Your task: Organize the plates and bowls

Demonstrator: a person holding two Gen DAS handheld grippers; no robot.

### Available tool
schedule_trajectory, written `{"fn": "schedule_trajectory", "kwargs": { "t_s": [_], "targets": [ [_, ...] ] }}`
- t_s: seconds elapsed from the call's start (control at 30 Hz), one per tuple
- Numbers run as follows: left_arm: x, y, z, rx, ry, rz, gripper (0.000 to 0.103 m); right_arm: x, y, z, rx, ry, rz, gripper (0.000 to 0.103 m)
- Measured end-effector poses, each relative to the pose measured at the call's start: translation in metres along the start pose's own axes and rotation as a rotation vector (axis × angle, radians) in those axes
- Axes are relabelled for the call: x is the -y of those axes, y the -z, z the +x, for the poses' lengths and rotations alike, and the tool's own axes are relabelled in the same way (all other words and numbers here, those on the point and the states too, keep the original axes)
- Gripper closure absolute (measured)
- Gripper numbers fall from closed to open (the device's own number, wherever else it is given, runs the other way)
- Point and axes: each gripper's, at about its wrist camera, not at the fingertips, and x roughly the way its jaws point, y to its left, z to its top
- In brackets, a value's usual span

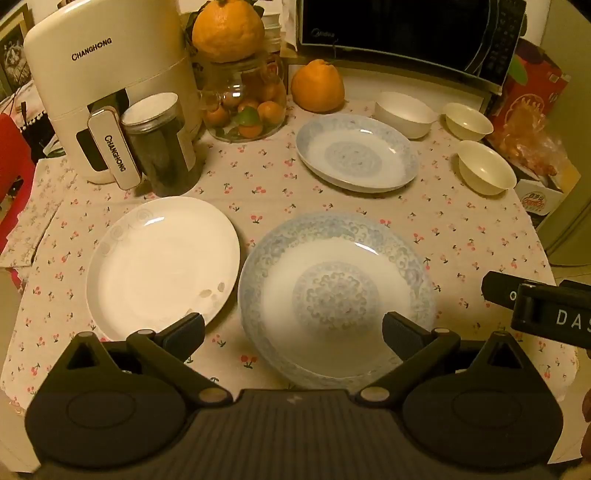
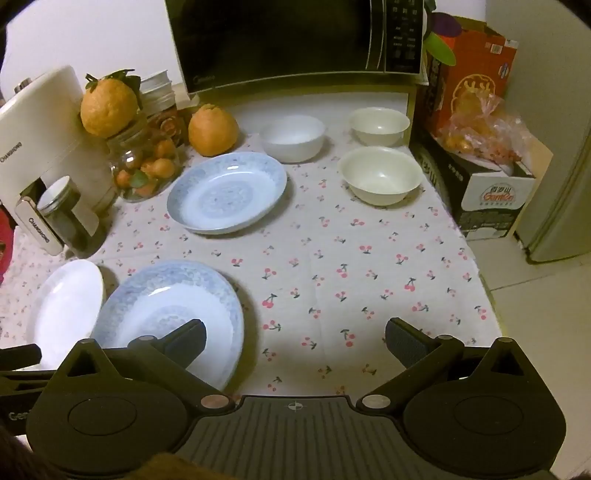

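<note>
Both grippers hover wide open above a cherry-print table set with three plates and three bowls.

The left gripper [image 1: 293,332] has its fingers spread fully apart with nothing between them, poised over the near blue-patterned plate [image 1: 336,295]; the right gripper [image 2: 295,341] is equally spread and empty, over bare tablecloth [image 2: 369,266] just right of that same plate [image 2: 170,310]. A plain white plate [image 1: 162,266] lies just beside the blue one on its left, apart from it. Farther back sits a second blue-patterned plate [image 1: 356,151], with a white bowl [image 1: 404,114] behind it and two cream bowls [image 1: 467,120] [image 1: 485,166] to its right, all separate. Along the back stand a cream appliance [image 1: 107,74], a dark jar [image 1: 159,144], a glass jar of oranges [image 1: 245,107] and a microwave [image 1: 410,33].
</note>
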Motion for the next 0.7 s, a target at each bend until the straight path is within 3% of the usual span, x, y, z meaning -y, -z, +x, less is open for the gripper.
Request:
{"fn": "schedule_trajectory", "kwargs": {
  "t_s": [0.13, 0.23, 0.7],
  "targets": [
    [-0.003, 0.001, -0.001, -0.010, 0.014, -0.009, 0.000, -0.015, 0.003, 0.001, 0.013, 0.037, -0.033, 0.000],
    [0.000, -0.001, -0.001, -0.013, -0.006, -0.005, 0.000, -0.002, 0.001, 0.001, 0.008, 0.002, -0.002, 0.000],
    [-0.001, -0.002, 0.000, -0.008, -0.005, -0.003, 0.000, -0.002, 0.001, 0.003, -0.004, 0.003, 0.005, 0.000]
  ]
}}
